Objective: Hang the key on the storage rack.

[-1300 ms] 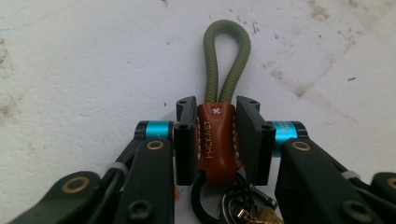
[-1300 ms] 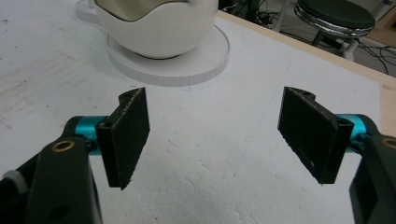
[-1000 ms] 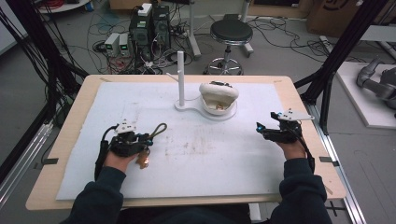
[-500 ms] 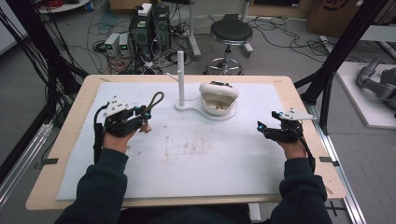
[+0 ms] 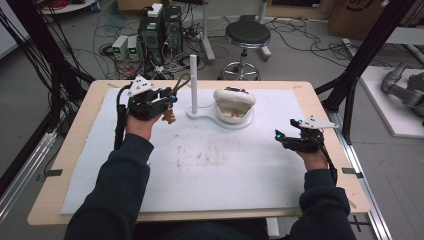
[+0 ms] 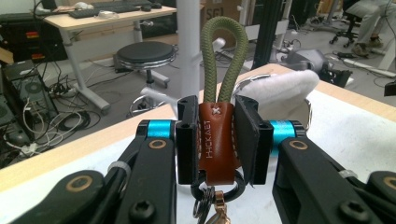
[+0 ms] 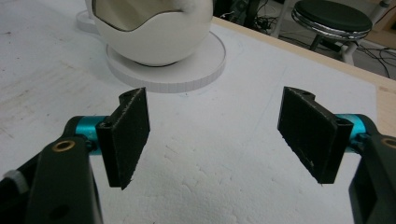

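We see our left gripper [image 5: 167,97] has carried the keychain [image 6: 218,135], clamped by its brown leather tab, from mid-table to upper left, beside the white post [image 5: 193,82], probably to hang its loop. Right gripper [image 5: 286,138] rests, jaws wide.

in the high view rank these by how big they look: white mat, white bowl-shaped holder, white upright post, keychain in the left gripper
1. White mat, by far the largest.
2. White bowl-shaped holder.
3. White upright post: taller than the holder but much thinner, so this order is close.
4. Keychain, the smallest, held in the left gripper.
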The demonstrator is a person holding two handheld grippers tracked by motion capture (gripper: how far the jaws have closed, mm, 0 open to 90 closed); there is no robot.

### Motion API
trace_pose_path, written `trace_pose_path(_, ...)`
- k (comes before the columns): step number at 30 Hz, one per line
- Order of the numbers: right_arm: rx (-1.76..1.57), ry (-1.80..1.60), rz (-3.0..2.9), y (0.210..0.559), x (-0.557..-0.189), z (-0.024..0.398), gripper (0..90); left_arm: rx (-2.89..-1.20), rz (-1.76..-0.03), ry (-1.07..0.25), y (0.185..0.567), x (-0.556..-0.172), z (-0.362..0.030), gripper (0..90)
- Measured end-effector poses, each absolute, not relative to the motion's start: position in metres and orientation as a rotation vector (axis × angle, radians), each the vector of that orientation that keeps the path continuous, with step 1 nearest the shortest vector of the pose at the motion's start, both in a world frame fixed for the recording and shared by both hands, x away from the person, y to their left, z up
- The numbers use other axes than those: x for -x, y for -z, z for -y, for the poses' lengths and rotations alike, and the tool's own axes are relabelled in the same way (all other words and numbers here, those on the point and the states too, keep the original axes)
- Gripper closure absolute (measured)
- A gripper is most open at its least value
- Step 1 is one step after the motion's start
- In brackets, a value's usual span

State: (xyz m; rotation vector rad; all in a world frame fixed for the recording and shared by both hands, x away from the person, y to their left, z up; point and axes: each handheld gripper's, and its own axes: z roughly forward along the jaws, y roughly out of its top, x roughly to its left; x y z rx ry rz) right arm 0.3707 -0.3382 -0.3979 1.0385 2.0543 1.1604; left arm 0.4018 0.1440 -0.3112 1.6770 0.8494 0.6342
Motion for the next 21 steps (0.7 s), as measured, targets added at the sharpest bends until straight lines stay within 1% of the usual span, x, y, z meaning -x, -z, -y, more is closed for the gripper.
trace_pose_path(9,-1.043,-1.160,-2.056,0.398,-0.371,0.338,25.6,-1.724,-0.902,-0.650,0.314,-0.425,-0.121,70.7)
trace_pose_path(14,-1.042,-1.159,-2.059,0.398,-0.370,0.339,25.6,-1.744,-0.953,-0.653,0.322,-0.434,-0.117,70.8)
trace_pose_path(18,-1.045,-1.160,-2.056,0.399,-0.370,0.340,25.6,-1.749,-0.979,-0.629,0.333,-0.438,-0.117,70.5)
trace_pose_path(21,-1.044,-1.159,-2.057,0.399,-0.370,0.340,25.6,-1.738,-1.027,-0.550,0.345,-0.440,-0.121,67.0)
